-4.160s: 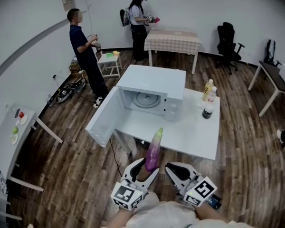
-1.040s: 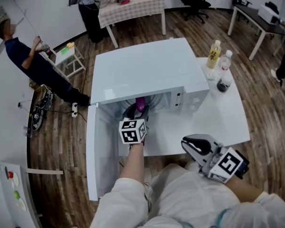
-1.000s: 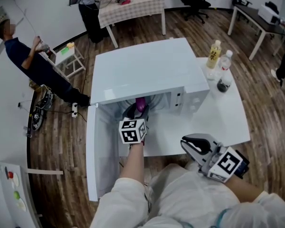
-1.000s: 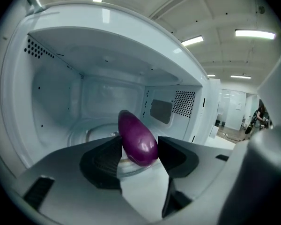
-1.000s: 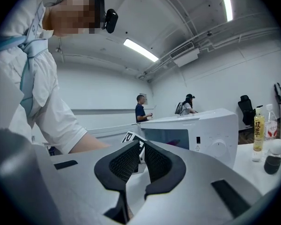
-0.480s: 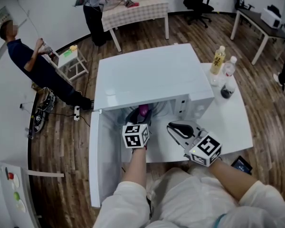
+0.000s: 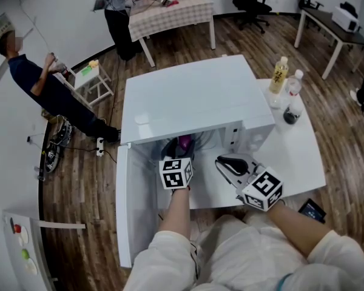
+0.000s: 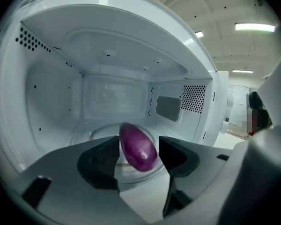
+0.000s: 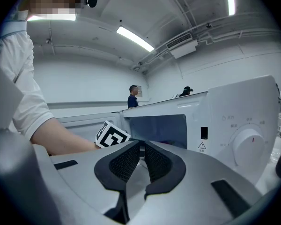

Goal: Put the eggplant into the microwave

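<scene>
The purple eggplant (image 8: 138,149) lies inside the open white microwave (image 7: 194,96), over its glass turntable (image 8: 96,136). My left gripper (image 8: 138,145) reaches into the cavity with the eggplant between its jaws. Those jaws have just been opening; a thin gap shows at the right pad (image 8: 175,153). From the head view only the eggplant's tip (image 7: 184,142) shows beyond the left gripper (image 7: 175,148). My right gripper (image 7: 225,162) hovers in front of the control panel (image 9: 241,142), shut and empty (image 9: 142,150).
The microwave door (image 7: 133,211) hangs open to the left. Three bottles (image 7: 281,74) stand on the white table (image 7: 303,156) right of the microwave. A phone (image 7: 313,210) lies past the table's front edge. Two people stand at the back left.
My right gripper has swung left and forward, from the table's front right edge to just before the microwave's front. The left gripper stays inside the cavity.
</scene>
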`<control>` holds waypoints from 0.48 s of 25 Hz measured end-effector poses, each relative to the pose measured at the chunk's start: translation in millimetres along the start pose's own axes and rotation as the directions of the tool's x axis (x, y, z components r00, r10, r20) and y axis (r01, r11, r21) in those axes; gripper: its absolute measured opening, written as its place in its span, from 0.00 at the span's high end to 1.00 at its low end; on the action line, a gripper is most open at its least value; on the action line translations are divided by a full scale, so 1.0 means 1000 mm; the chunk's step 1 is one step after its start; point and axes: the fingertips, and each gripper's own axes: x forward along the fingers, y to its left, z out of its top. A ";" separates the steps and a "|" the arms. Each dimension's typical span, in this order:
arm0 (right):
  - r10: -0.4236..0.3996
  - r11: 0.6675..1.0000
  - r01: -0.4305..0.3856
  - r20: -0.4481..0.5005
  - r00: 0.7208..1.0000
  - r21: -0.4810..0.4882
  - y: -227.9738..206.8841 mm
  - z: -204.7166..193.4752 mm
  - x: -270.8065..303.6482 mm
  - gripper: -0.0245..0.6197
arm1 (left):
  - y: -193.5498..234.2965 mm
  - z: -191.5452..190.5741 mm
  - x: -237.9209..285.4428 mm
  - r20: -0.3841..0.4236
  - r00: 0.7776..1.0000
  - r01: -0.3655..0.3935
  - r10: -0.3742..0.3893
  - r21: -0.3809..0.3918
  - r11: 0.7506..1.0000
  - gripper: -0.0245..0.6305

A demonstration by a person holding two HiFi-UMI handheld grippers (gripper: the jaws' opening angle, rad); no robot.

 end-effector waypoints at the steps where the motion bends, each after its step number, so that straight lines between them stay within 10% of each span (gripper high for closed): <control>1: -0.001 1.000 0.001 -0.002 1.000 -0.002 0.001 0.000 -0.001 0.90 | 0.000 0.001 -0.001 0.006 1.000 0.000 0.000 0.003 1.000 0.57; 12: -0.019 1.000 0.019 -0.002 1.000 0.004 0.004 0.003 -0.012 0.90 | -0.008 0.005 -0.025 0.074 0.997 0.021 -0.021 0.002 1.000 0.51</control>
